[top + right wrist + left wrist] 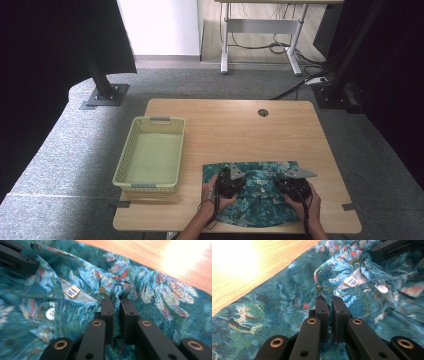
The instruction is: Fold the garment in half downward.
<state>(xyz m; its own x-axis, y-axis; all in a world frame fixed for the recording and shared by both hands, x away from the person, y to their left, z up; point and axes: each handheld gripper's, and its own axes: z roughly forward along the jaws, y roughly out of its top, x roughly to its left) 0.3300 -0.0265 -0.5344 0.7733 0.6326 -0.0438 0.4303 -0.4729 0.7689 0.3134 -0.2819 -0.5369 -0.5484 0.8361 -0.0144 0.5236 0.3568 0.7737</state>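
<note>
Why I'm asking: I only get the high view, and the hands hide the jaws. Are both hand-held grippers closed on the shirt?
Observer: Yes for the left. In the left gripper view, the left hand-held gripper has its jaws nearly together, pinching a fold of the shirt beside the collar.
Operator: And the right one?
Observer: The right hand-held gripper pinches the fabric at the collar's other end in the same way.
Operator: Is the neck buttoned?
Observer: A white button sits just below the neck label. I cannot tell whether it is fastened.
</note>
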